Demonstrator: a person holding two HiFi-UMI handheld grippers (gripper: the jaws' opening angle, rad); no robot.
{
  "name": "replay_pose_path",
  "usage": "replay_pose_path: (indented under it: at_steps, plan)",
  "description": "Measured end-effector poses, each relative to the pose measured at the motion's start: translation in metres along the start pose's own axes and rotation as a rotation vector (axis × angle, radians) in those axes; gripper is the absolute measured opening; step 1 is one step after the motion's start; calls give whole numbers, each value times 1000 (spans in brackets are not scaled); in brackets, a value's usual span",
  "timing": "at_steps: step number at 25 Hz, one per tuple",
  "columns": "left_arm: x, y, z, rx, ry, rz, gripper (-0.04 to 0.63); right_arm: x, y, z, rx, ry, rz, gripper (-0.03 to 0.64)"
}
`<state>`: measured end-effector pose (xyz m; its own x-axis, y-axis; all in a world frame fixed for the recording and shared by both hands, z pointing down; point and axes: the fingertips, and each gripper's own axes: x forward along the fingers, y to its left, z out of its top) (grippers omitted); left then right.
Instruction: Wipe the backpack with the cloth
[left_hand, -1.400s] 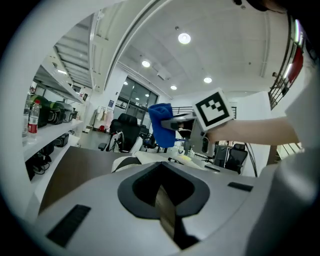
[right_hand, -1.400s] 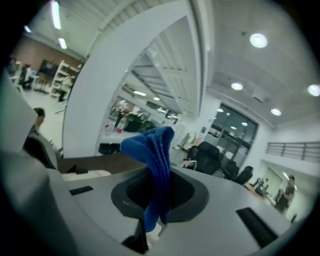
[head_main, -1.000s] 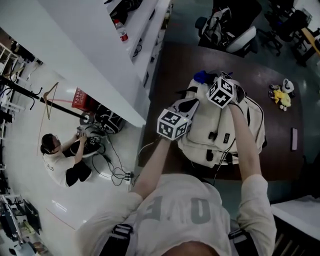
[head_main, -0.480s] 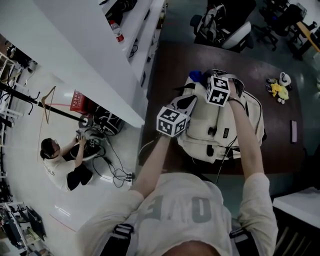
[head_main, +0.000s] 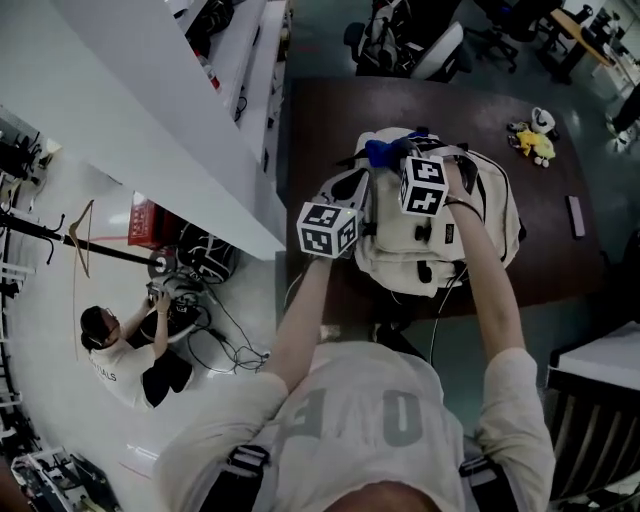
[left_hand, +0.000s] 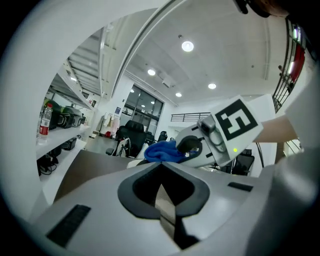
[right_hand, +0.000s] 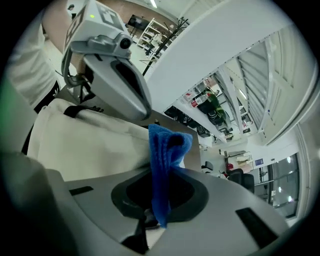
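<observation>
The cream backpack (head_main: 480, 215) lies flat on the dark worktop (head_main: 320, 130), in its left half and close to the near edge. The blue cloth (right_hand: 162, 160) sits at the pack's far end, on the top by the handle. My right gripper (right_hand: 159, 200) has its jaws clamped on a fold of that cloth, which sticks up out of them and leans against the pale fabric. My left gripper (left_hand: 161, 197) is at the pack's left side, its jaws closed together. I cannot make out anything pinched in them.

I judge the wiping to be under way. The cloth is on the pack at its far end only, and nothing shows which parts are already clean, so I take the front panel, pockets and sides as left to do.

A yellow soft toy (head_main: 530, 140) lies near the far right corner, well apart from the pack. Office chairs (head_main: 440, 50) stand beyond the far edge.
</observation>
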<state>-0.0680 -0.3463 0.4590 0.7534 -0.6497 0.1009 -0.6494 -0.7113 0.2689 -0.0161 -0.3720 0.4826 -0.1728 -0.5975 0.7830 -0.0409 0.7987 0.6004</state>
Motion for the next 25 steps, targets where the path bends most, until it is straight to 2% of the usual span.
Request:
replay_pose_path:
  at_steps: [7,10,14,19,21,25]
  plan:
    - [-33,0,10,19,-15,-12,3,-19,24,16,59,88,-55,37]
    - [-50,-11,8,35,-15,-16,3,-32,43,26,79,72,-39,37]
    - [-74,-26,1,26,-28,27,3,-45,75,39,78,48,-61,37]
    - [-104,-53,-16,-17,-47,92,3,-54,127,46,77,32,-45,37]
    - [-114,-62,-25,-16,-42,106,3,-56,141,49,78,26,-71,37]
    - [-131,-76,-40,-22,-33,124,3,-61,163,55,86,20,-68,37]
